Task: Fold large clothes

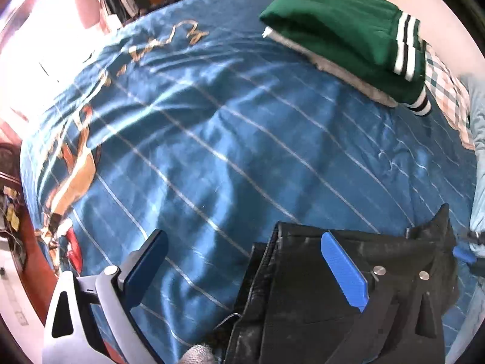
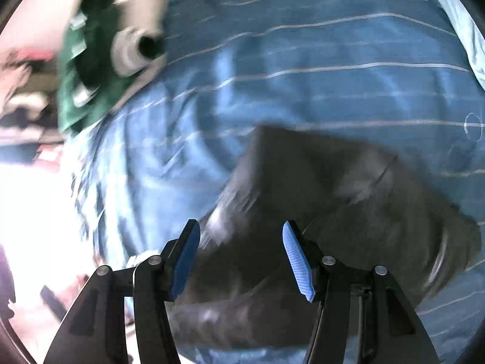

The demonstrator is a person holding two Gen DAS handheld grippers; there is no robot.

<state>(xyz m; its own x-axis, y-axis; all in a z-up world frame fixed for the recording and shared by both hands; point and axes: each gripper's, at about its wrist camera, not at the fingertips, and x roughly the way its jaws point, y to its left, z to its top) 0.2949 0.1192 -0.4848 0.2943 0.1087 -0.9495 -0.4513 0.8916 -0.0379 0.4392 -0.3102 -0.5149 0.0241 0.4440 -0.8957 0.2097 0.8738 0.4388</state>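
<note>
You'll find no text you can read here. The gold script on the blue bedspread (image 1: 212, 139), near its far left edge, is too warped and sun-glared to make out.

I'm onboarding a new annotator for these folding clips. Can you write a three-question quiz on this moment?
1. True or false: the left gripper is shut on the black leather garment.
2. Which folded item lies at the far side of the blue striped bedspread? A) green jacket B) red towel C) white shirt
3. Fill in: the right gripper hangs open above the ____ garment.

Key: 1 false; 2 A; 3 black
</note>
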